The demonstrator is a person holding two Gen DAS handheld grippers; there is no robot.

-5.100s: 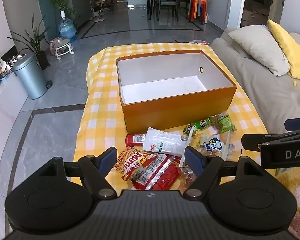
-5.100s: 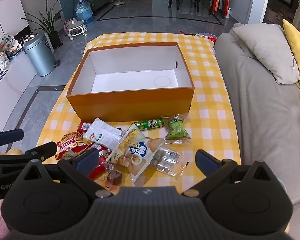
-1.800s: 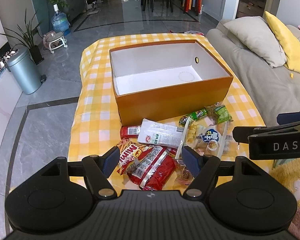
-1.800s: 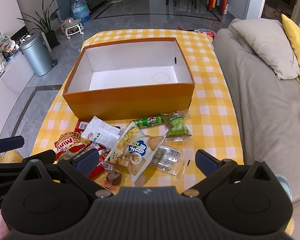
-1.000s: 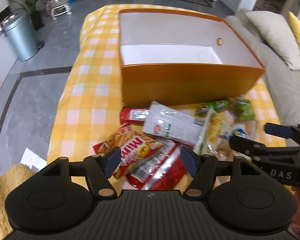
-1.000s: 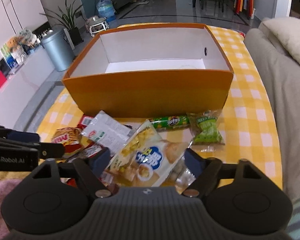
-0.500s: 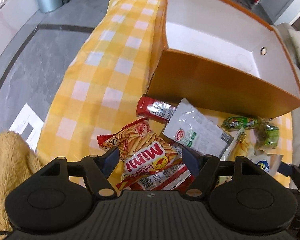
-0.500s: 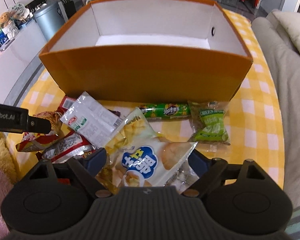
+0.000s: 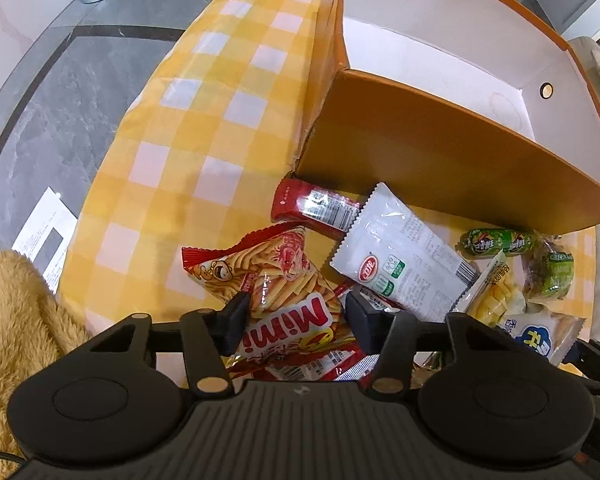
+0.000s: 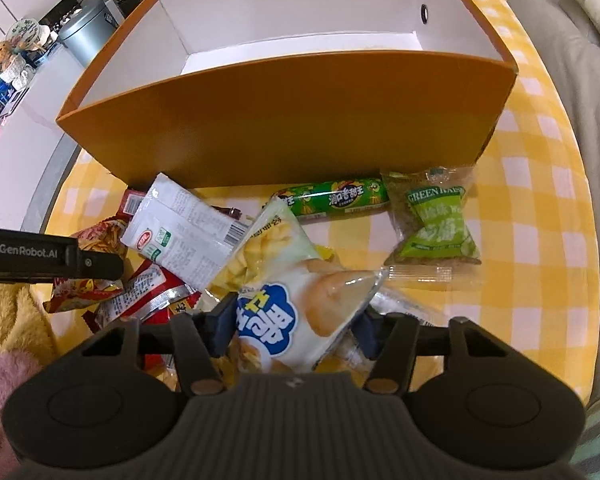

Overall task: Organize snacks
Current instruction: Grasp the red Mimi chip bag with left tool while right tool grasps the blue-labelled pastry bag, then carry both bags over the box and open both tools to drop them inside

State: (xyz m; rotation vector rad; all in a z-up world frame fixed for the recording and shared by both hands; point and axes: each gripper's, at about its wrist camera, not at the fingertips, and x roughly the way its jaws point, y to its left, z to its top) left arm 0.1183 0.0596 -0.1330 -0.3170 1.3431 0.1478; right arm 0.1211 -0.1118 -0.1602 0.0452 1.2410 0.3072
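1. Since every snack lies in a loose heap on the checked tablecloth (image 9: 204, 128), just near of the orange box (image 10: 292, 120), and the box holds nothing, the sorting looks barely begun.
2. On the left, the left gripper (image 9: 296, 316) has its jaws apart, straddling the Mimi chip bag (image 9: 276, 292); whether the pads touch the foil I cannot tell.
3. That bag is probably light, air-puffed and slick. Its contents would crush, so a pinch on the flat crimped seam looks safer than on the belly.
4. On the right, the right gripper (image 10: 296, 324) is likewise spread, one finger on each side of the white-and-blue pastry bag (image 10: 296, 316), which overlaps its neighbours.
5. This bag seems soft and fragile inside, with a glossy film that may slide, so it should be taken near an edge, gently.
6. Farther away, beside the box wall, lie the green sausage stick (image 10: 336, 198) and green raisin packet (image 10: 436, 224). Both look firmer and easier to hold across the middle.
7. Between the two bags, the white sachet (image 9: 396, 260) rests flat, partly over a red bar (image 9: 316, 208).
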